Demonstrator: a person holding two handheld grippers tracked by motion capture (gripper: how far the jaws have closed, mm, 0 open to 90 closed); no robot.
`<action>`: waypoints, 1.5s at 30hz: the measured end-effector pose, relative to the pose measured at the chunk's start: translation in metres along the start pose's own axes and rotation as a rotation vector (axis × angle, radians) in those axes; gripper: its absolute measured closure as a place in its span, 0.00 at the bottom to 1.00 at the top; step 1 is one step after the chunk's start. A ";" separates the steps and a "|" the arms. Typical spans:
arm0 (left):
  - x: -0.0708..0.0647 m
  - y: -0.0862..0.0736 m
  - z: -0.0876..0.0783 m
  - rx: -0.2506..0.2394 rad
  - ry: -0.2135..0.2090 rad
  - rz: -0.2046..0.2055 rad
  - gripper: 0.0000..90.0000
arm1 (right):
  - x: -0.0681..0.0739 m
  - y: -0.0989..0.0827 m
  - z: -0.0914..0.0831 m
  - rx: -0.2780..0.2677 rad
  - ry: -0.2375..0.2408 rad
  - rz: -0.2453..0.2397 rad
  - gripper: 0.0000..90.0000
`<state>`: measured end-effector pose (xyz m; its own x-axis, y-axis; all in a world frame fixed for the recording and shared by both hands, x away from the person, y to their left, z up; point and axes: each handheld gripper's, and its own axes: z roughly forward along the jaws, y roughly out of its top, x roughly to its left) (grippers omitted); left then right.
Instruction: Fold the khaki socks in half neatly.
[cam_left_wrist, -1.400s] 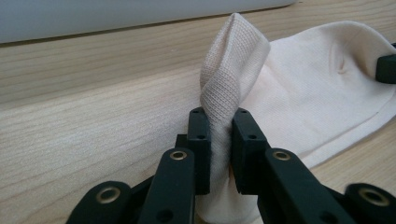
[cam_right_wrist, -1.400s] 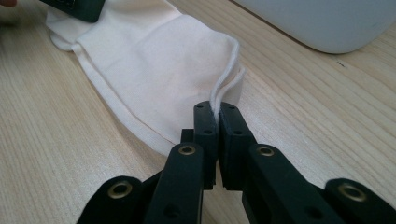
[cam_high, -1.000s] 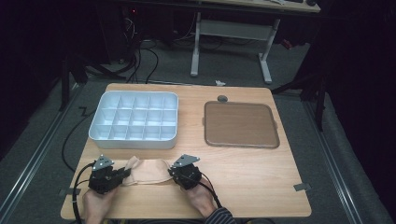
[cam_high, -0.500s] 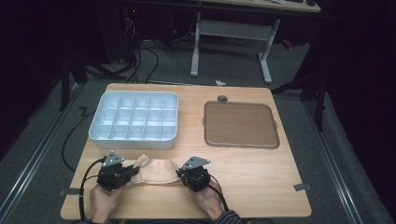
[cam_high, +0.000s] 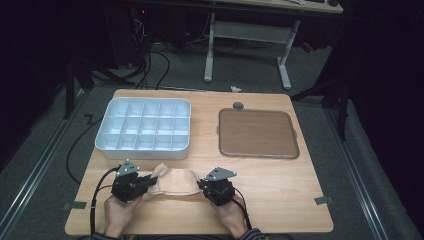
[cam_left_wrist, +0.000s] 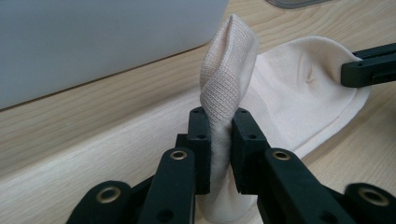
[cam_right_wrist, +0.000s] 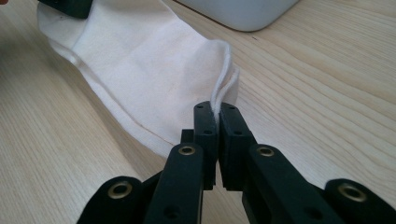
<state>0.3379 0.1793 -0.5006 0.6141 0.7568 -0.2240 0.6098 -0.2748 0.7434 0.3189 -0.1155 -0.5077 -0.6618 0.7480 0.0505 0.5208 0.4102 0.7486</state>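
Observation:
A cream sock (cam_high: 175, 181) lies stretched on the wooden table near its front edge, between my two grippers. My left gripper (cam_high: 146, 182) is shut on one end of the sock (cam_left_wrist: 223, 88), which bunches up and twists above the jaws. My right gripper (cam_high: 202, 186) is shut on the sock's other end (cam_right_wrist: 154, 70), pinching its doubled hem between the jaws. In the left gripper view the right gripper's jaw tip (cam_left_wrist: 369, 65) rests on the far end of the sock. A hand holds each gripper from the table's front edge.
A white compartment tray (cam_high: 145, 127) stands behind the sock at the left. A brown flat tray (cam_high: 257, 133) lies at the back right, with a small round grey object (cam_high: 238, 105) beyond it. Cables trail from both grippers.
Both grippers and the sock have shifted rightward along the front of the table. The sock now lies flatter and more spread out between them.

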 end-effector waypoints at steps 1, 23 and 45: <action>-0.001 0.001 0.003 -0.001 -0.007 0.000 0.89 | -0.001 -0.001 -0.002 0.004 -0.005 0.003 0.97; -0.028 0.012 0.039 -0.002 -0.080 0.007 0.89 | -0.033 -0.021 -0.034 -0.013 -0.103 0.077 0.97; -0.042 0.007 0.064 0.052 0.013 0.008 0.81 | -0.048 -0.046 -0.029 0.030 -0.133 0.127 0.96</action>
<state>0.3490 0.1073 -0.5263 0.6128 0.7620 -0.2092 0.6302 -0.3115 0.7113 0.3113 -0.1850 -0.5252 -0.5141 0.8560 0.0541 0.6127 0.3223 0.7216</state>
